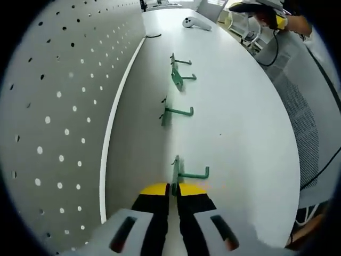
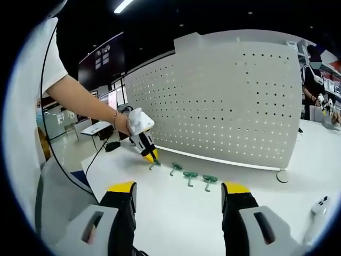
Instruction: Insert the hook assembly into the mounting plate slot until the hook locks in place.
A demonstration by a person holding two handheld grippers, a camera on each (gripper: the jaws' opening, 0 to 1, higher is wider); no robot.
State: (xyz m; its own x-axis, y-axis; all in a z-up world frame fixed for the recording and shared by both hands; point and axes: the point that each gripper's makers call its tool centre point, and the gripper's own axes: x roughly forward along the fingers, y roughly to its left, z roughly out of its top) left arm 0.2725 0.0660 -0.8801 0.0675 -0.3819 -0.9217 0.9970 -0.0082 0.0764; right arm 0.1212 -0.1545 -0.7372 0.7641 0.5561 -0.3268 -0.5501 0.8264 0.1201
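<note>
A white table (image 1: 250, 133) is carrying a row of four green hooks. The nearest hook (image 1: 184, 173) is lying just ahead of the left gripper's fingertips (image 1: 154, 189), the next hook (image 1: 173, 113) farther out, and two more hooks (image 1: 180, 72) beyond. A white controller (image 1: 194, 23) is resting well past them.

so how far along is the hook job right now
Early. Nothing looks mounted: no hook can be seen on the pegboard. In hand: the left gripper has closed on the nearest green hook, which looks to be still at the table. The right gripper is open with nothing between its jaws. Left: lift the hook, seat it in the board and lock it. Three other hooks lie in the row.
</note>
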